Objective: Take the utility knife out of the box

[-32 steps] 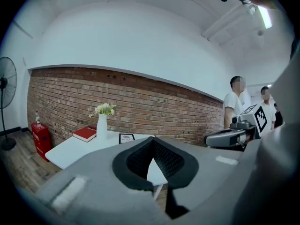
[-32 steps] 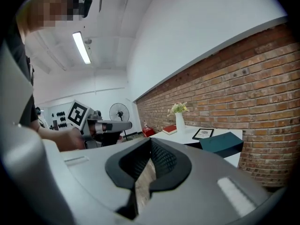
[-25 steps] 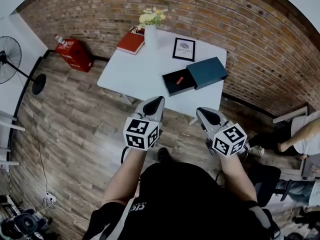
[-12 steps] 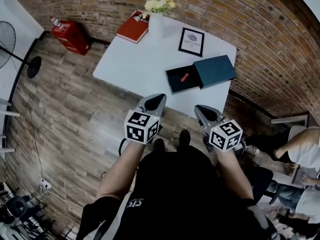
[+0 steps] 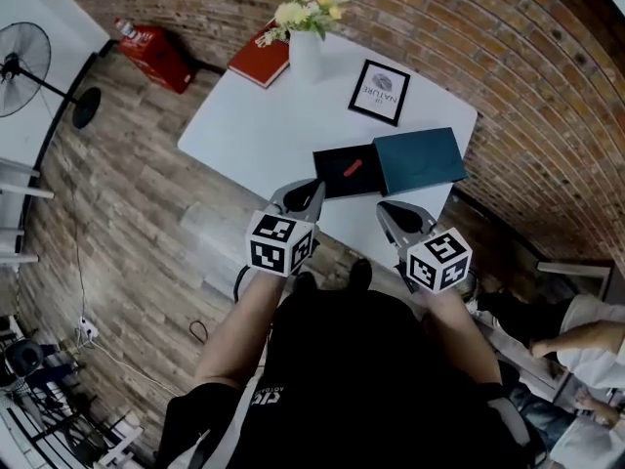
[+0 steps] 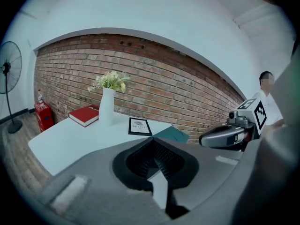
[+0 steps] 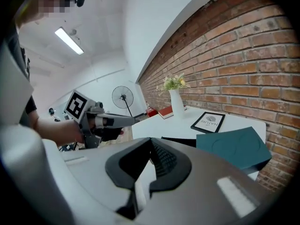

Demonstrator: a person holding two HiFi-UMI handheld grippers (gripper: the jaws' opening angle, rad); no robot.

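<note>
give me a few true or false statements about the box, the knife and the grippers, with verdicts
1. The red utility knife lies in the open black box. True.
2. The teal lid covers the box. False: it lies beside the box on the table.
3. The right gripper holds the knife. False: its jaws are shut on nothing, short of the box.
4. A vase of flowers stands on the table. True.
</note>
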